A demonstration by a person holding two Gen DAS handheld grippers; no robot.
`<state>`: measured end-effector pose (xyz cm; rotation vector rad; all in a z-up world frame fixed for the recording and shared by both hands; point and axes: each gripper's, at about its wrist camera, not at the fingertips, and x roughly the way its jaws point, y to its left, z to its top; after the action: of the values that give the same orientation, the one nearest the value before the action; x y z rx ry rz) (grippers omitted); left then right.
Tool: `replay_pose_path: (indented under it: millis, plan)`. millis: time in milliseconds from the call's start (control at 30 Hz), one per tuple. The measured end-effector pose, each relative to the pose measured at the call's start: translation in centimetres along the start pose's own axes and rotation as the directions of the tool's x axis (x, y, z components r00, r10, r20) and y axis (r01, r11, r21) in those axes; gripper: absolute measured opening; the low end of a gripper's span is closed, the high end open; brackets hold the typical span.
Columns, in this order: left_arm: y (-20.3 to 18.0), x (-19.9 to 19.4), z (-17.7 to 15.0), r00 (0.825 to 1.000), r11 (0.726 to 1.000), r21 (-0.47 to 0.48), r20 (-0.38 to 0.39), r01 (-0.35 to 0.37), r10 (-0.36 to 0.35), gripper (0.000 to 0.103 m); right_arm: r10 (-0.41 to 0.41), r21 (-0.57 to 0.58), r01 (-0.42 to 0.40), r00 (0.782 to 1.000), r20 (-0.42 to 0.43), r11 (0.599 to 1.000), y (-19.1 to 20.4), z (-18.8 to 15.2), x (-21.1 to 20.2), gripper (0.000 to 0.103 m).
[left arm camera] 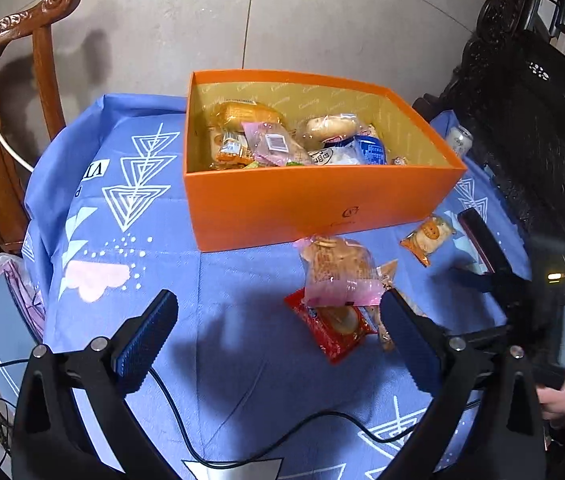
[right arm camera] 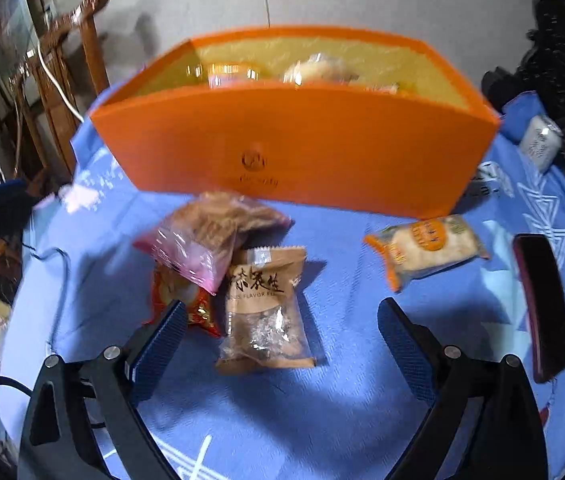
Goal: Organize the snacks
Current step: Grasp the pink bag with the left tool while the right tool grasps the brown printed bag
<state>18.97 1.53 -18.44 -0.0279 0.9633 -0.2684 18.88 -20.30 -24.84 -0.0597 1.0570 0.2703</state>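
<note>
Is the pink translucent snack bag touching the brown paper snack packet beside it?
Touching. In the right wrist view the pink translucent snack bag lies overlapping the upper left corner of the brown paper snack packet, with no blue cloth visible between them.

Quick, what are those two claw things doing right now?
Left gripper: open, holding nothing.
Right gripper: open, holding nothing.

surface: blue-clothed table (right arm camera: 322, 400) | on it: orange box (right arm camera: 302, 140); brown packet (right arm camera: 262, 308); orange-white packet (right arm camera: 426, 248); can (right arm camera: 540, 142)

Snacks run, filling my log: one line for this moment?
box: part-filled | cloth: four packets left | left jaws open, empty | right jaws open, empty
</note>
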Motion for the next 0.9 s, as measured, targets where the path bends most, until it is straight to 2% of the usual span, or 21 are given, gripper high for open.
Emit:
replay_pose_path:
  millis: [267,400,500,533,567,633,900]
  plan:
    - [0.8,0.5,0.1,0.999,1.0,-0.014,-0.032,-0.009,0.009,0.099,0.004,0.034,-0.002,0.998,-0.059,0.999,-1.2,0.0,3.4,0.095]
    - [0.4,1.1,0.3,0.999,1.0,-0.004,-0.044,-0.005,0.005,0.099,0.004,0.006,-0.004,0.997,-0.079,1.0,-0.8,0.0,4.0,0.088]
    - [-0.4,1.7,0.4,0.999,1.0,0.025,-0.049,-0.004,0.005,0.099,0.011,-0.035,-0.015,0.996,-0.092,0.999,-0.2,-0.1,4.4,0.074]
    - [-0.8,2.0,0.5,0.999,0.999,0.038,-0.054,-0.003,0.005,0.099,0.011,-0.052,-0.016,0.995,-0.096,0.999,0.1,-0.1,4.5,0.059]
    - [-1.1,2.4,0.5,0.998,0.999,0.048,-0.06,0.001,0.002,0.099,0.011,-0.068,-0.018,0.994,-0.104,0.998,0.4,-0.2,4.5,0.048]
    - [-1.7,3.3,0.6,0.997,0.998,0.061,-0.075,0.009,-0.004,0.099,-0.003,-0.071,-0.004,0.995,-0.099,0.997,0.4,-0.2,4.0,0.042]
    - [-5.0,8.6,1.4,0.99,0.995,0.082,-0.137,0.05,-0.039,0.099,-0.006,0.034,0.009,0.997,-0.075,0.999,-2.9,-2.0,-0.2,0.042]
